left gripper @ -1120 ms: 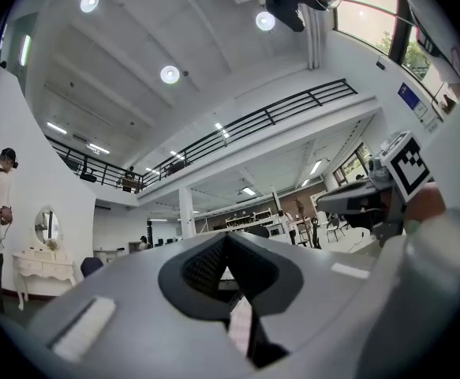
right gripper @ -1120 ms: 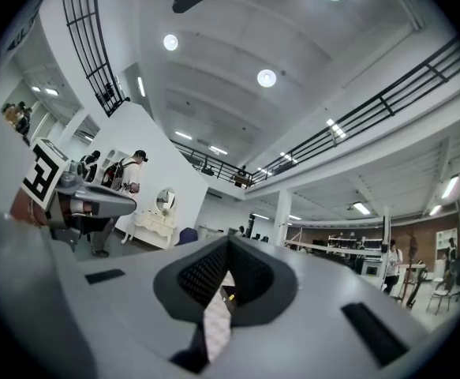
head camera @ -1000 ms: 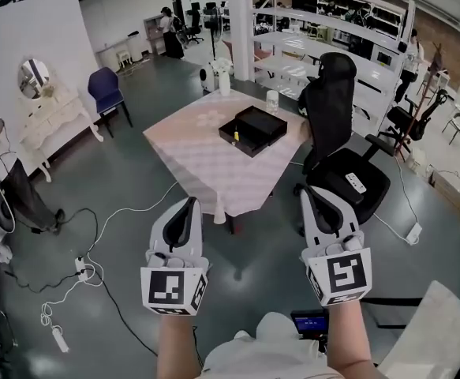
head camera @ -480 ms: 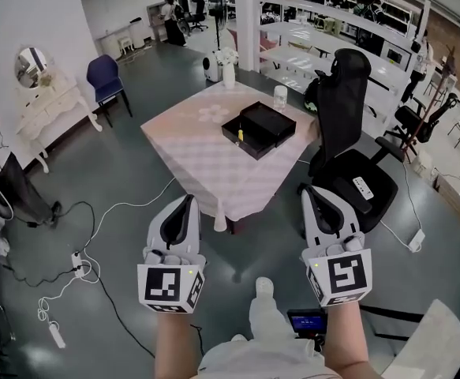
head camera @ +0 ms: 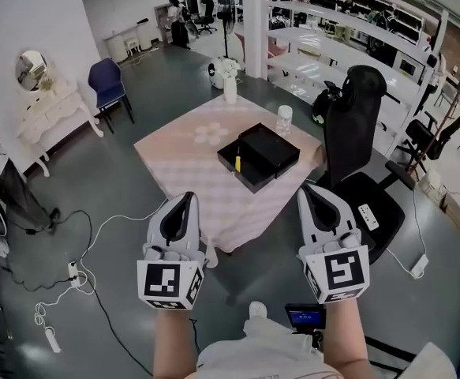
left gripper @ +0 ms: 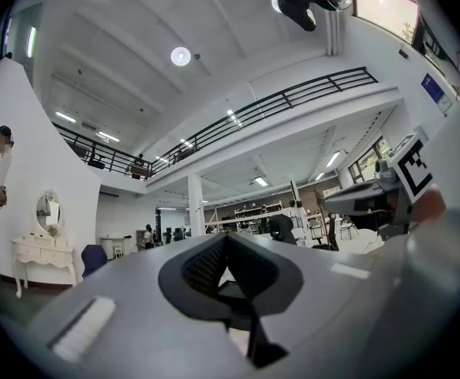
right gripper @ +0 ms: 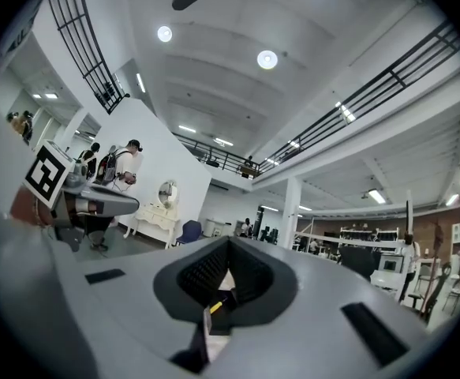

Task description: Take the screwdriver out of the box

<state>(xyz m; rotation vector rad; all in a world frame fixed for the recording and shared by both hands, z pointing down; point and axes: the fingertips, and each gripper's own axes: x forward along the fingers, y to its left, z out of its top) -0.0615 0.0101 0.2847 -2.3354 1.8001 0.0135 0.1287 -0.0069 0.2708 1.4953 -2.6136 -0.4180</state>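
Observation:
An open black box (head camera: 259, 156) lies on the table (head camera: 184, 160), which has a pale pink cloth. A screwdriver (head camera: 237, 163) with a yellow handle lies in the box's near-left part. Both grippers are held out level, well short of the table and over the grey floor. My left gripper (head camera: 187, 200) is shut with nothing in it, as its own view shows too (left gripper: 226, 239). My right gripper (head camera: 306, 189) is also shut and empty (right gripper: 230, 242). Through the notch below its jaws, the screwdriver's yellow handle (right gripper: 216, 305) shows far off.
A black office chair (head camera: 354, 125) stands at the table's right side. A white vase (head camera: 230, 93) and a glass jar (head camera: 284, 119) stand on the table's far part. Cables and a power strip (head camera: 72, 275) lie on the floor at left. A blue chair (head camera: 106, 81) stands beyond.
Both grippers, still shut, have come nearer the table together with the person. The table and box now lie closer and lower in the head view.

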